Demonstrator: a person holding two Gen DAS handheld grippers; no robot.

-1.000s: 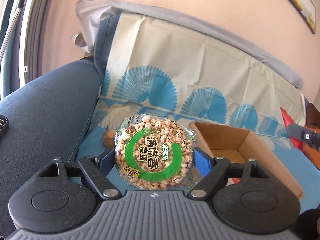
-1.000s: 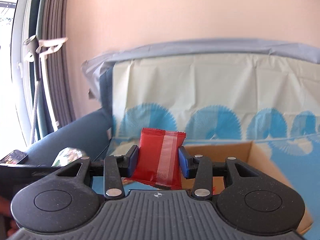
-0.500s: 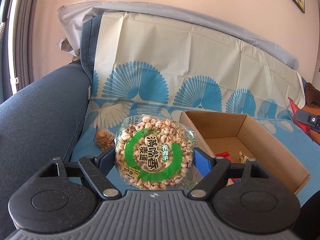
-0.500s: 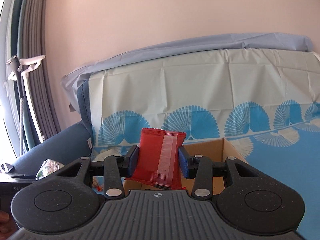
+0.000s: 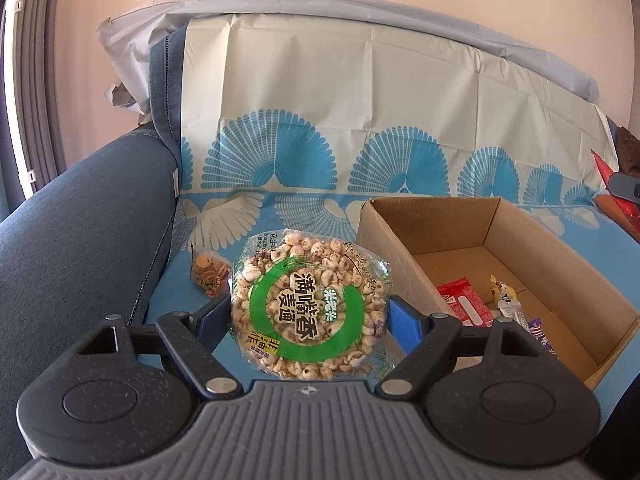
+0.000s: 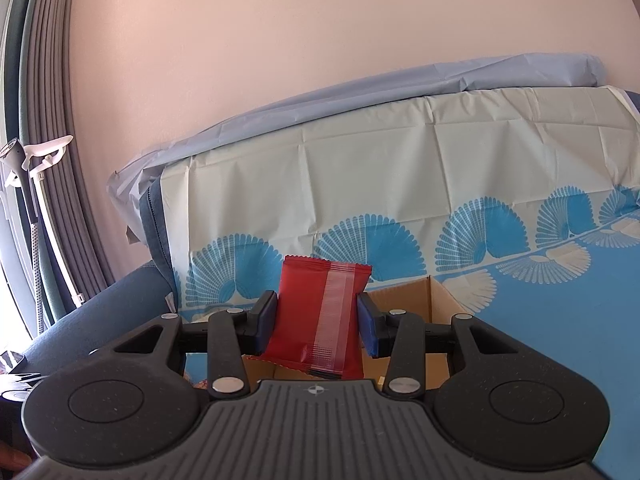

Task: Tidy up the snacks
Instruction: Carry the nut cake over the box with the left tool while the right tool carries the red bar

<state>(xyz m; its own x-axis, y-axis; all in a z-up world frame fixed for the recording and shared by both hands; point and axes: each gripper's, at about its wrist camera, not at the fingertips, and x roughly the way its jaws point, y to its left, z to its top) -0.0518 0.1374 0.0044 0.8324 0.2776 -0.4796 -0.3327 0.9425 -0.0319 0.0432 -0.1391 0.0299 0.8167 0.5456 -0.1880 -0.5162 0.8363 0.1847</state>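
A: Snacks first. Round puffed-grain cake (image 5: 308, 312), clear wrap with a green ring label, is clamped in the left tool (image 5: 310, 316), standing face-on between the blue pads, held off the sofa seat. Red packet (image 6: 320, 320) is pinched upright in the right tool (image 6: 318, 322), edges against both pads.

B: And where do they go?

A: Cardboard box (image 5: 560, 248), open-topped, sitting on the fan-print cover (image 5: 320, 92) over the sofa. Already holds a red wrapper (image 5: 464, 300) and a few small sachets (image 5: 508, 300) on its floor. One small orange snack bag (image 5: 206, 274) lies loose on the seat, just left of the cake, near the blue armrest (image 5: 80, 240).

B: Step in hand?

A: My reading: carry phase, both tools loaded, neither over the opening. The left view has the box ahead and to the right. The right view shows it just beyond the packet, mostly hidden behind the tool.

B: Next move?

A: Likely bring each tool across the rim, lower, then let go. The cake is wide, so it wants the bare stretch of box floor. The orange bag would be left to collect afterwards.

B: Pose?

A: Left tool level, tipped slightly down toward seat and box. Right tool pitched higher, seeing mostly wall and sofa back. Its tip shows at the far right edge of the left view, so the two are well apart.
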